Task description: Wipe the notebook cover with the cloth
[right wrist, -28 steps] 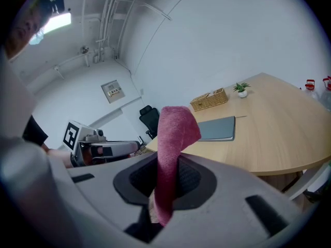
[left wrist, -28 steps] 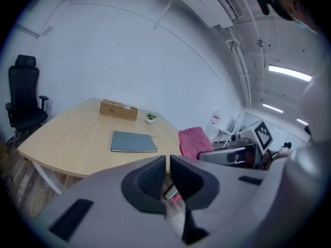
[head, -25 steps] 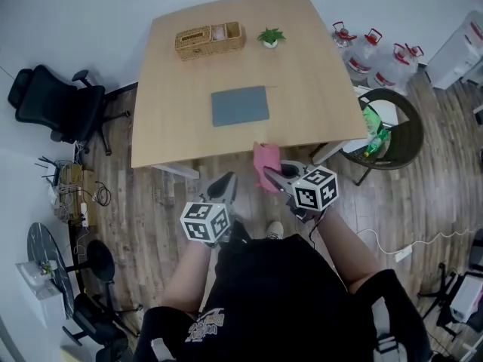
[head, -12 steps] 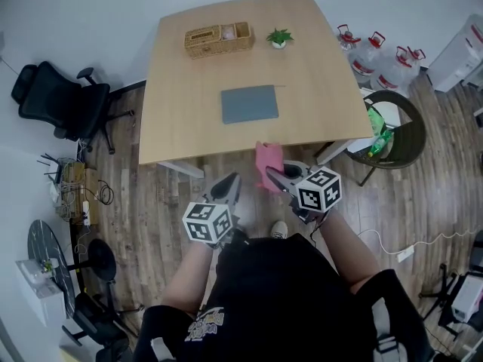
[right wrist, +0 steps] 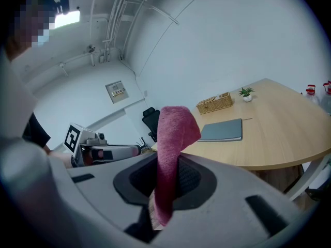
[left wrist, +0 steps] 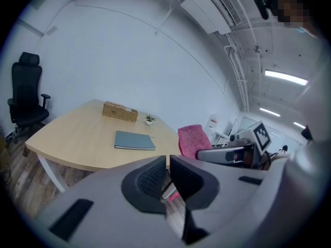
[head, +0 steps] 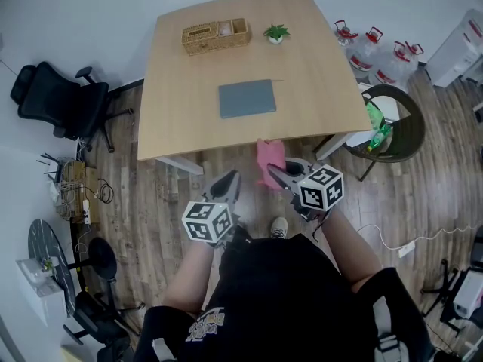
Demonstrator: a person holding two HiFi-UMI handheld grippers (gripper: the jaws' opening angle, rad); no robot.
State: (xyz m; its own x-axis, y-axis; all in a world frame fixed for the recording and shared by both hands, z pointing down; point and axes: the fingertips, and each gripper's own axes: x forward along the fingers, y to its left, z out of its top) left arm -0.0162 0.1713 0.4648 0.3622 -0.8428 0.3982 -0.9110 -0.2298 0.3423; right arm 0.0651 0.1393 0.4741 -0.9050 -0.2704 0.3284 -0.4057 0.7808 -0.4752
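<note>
Wicker basket and small plant noted at table's far edge, grey notebook closed, flat, in full view, pink cloth pinched by right gripper, left gripper pressed together.

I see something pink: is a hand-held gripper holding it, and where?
The right hand-held gripper pinches the pink cloth near one end; the rest sticks up. The left hand-held gripper is shut, empty.

Person wore black top, pale print at hem | left gripper: grey shell, black ribbed pads, white cube with black square markers | right gripper: looked alike
</note>
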